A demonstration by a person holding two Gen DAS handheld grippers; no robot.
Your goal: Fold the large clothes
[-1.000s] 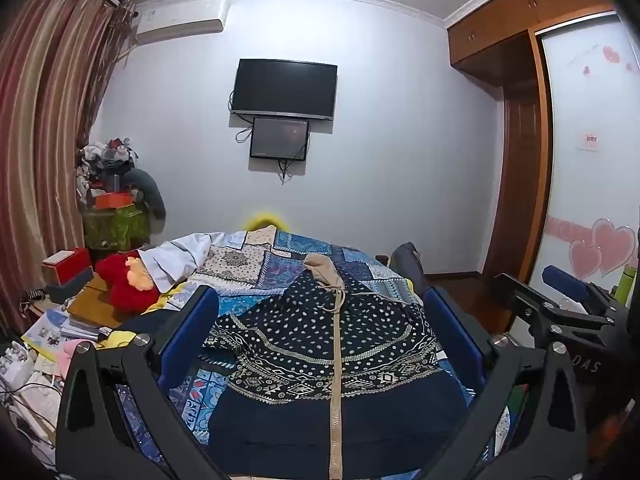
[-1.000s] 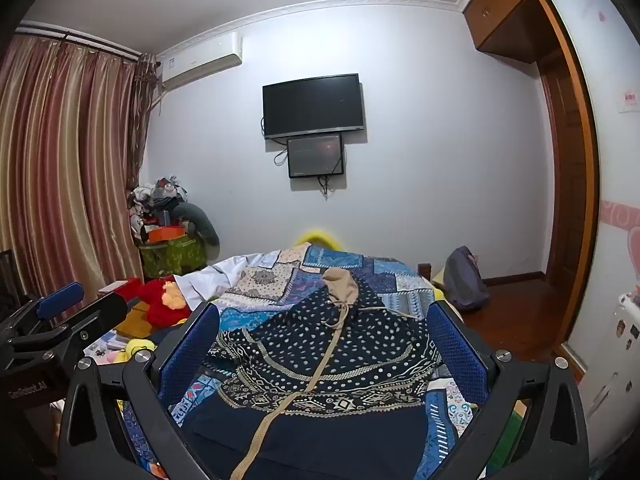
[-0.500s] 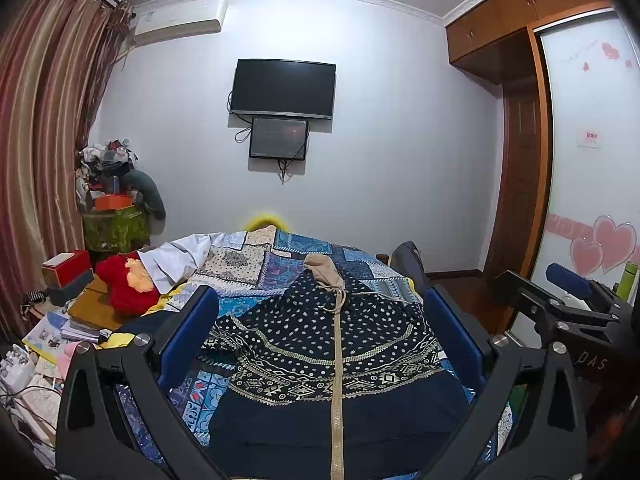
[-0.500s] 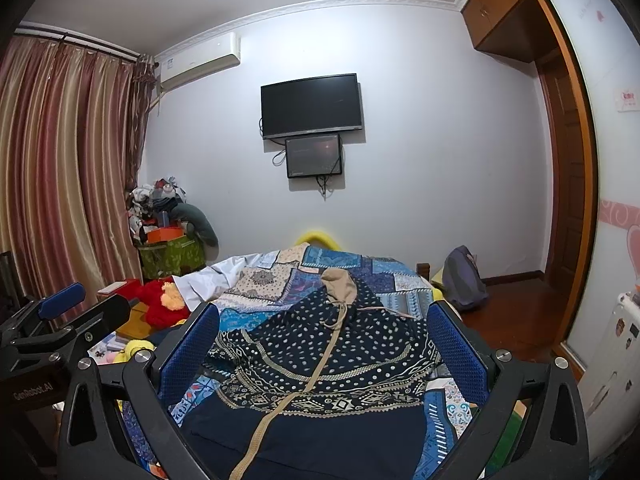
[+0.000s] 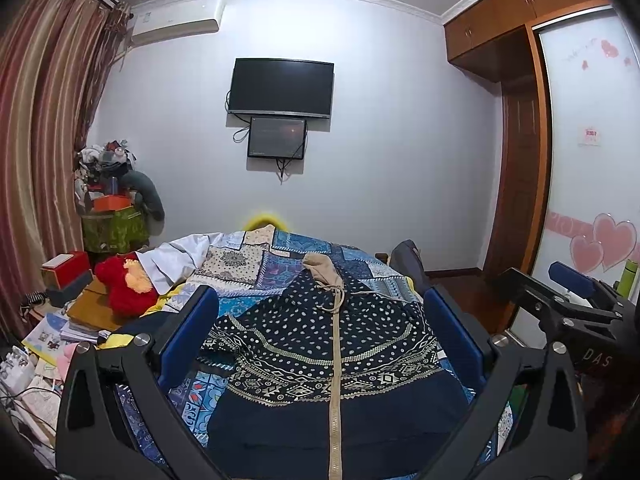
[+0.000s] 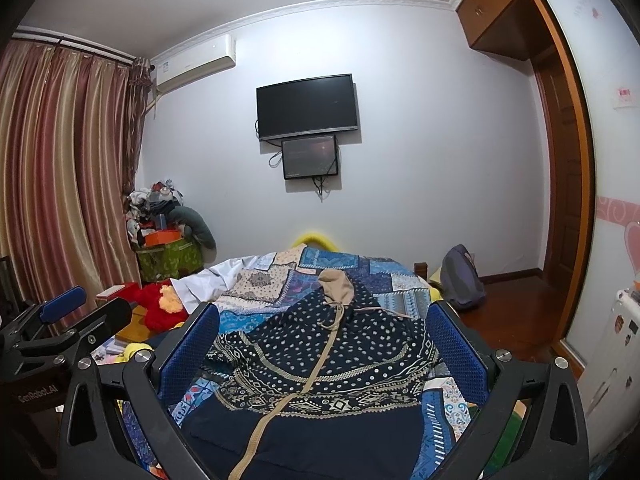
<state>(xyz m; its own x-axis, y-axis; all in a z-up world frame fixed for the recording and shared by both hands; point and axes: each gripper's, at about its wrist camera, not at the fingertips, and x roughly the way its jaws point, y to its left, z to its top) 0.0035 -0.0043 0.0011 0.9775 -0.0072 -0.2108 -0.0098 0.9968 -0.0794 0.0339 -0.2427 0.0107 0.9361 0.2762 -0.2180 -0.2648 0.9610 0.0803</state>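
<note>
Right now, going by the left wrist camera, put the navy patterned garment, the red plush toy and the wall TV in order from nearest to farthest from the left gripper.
1. Navy patterned garment: spread on the bed directly below the open left gripper.
2. Red plush toy: left of the bed, farther back.
3. Wall TV: on the far wall, straight ahead.

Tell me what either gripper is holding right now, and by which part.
Nothing. The left gripper and right gripper both have their jaws wide apart above the garment, which lies flat on the bed.
</note>
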